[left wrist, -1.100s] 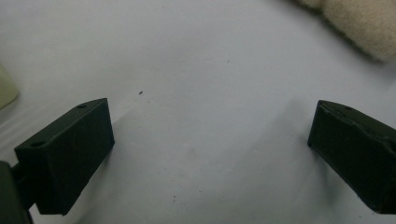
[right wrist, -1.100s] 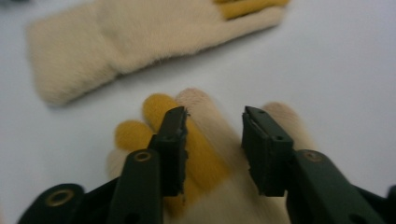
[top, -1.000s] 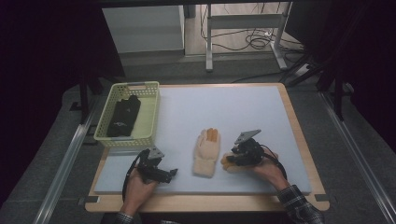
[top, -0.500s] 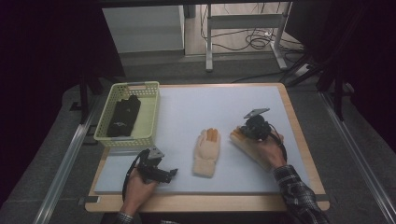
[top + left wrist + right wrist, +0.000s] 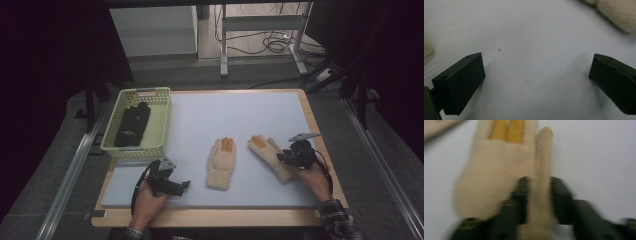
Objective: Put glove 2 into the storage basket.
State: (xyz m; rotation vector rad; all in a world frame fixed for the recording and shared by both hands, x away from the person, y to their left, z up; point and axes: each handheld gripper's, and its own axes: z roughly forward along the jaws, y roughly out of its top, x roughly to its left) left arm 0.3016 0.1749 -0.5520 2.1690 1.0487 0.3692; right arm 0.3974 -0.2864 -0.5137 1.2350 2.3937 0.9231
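High view: a bench [image 5: 200,110] with a pale grey top runs across the middle of the frame. At centre lies a cream glove [image 5: 222,164] with orange fingertips, flat, cuff toward the bottom edge. Just right of it a second cream glove [image 5: 270,152] lies slanted, held at its lower end by the right gripper [image 5: 294,156] in the person's right hand. At lower left the left gripper [image 5: 172,185] rests on the bench, apart from both gloves. A green basket [image 5: 160,120] at upper left holds a black bundle [image 5: 132,125].

Left gripper view: the black fingers [image 5: 461,82] stand wide apart over bare bench, nothing between them.

Right gripper view: blurred. The fingers [image 5: 522,195] have just been closing and now pinch a narrow side strip of the second glove, which stretches toward the top of the frame.
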